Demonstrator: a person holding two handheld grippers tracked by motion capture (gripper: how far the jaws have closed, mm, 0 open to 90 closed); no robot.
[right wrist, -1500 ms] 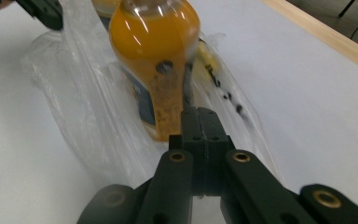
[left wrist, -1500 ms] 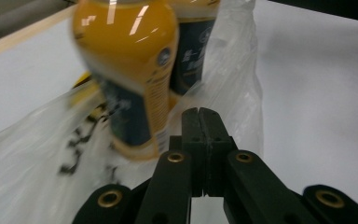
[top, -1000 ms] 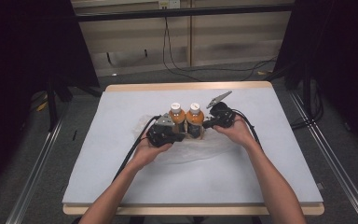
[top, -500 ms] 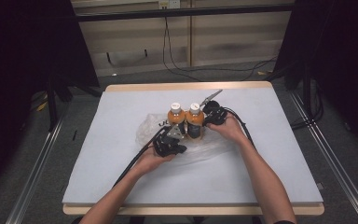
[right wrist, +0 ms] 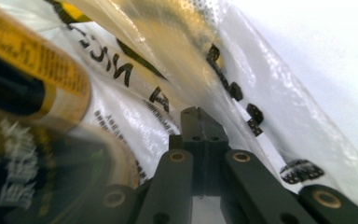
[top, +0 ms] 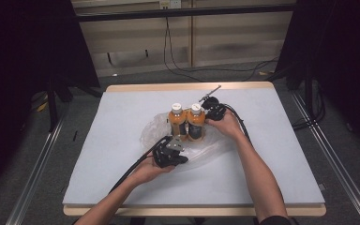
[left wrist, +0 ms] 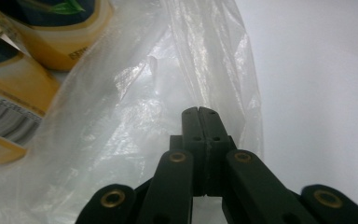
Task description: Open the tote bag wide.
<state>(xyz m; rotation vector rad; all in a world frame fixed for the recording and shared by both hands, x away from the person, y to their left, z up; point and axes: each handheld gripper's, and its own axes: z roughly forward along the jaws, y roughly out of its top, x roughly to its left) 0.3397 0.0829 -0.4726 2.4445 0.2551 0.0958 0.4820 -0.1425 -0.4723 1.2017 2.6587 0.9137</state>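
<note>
Two orange drink bottles (top: 177, 123) (top: 196, 125) with white caps stand side by side, upright, inside a clear plastic bag (top: 152, 133) that lies crumpled around their bases on the white table. My left gripper (top: 174, 143) is in front of the bottles, its jaws shut on the bag's film (left wrist: 135, 107); the left gripper (left wrist: 199, 112) points past a bottle base (left wrist: 51, 37). My right gripper (top: 207, 115) is just right of the bottles. Its jaws, seen in the right gripper (right wrist: 199, 112) view, are shut on printed bag film (right wrist: 242, 93) beside a bottle (right wrist: 32, 79).
The table top (top: 286, 140) is a white sheet with a wooden rim. Black cables trail from both grippers toward the person. Metal rails run along the floor on both sides, and loose cables lie on the floor behind the table.
My left gripper has drawn back toward the person with the bag edge. The bag now lies lower and wider around the bottles. My right gripper has shifted slightly toward the bottles.
</note>
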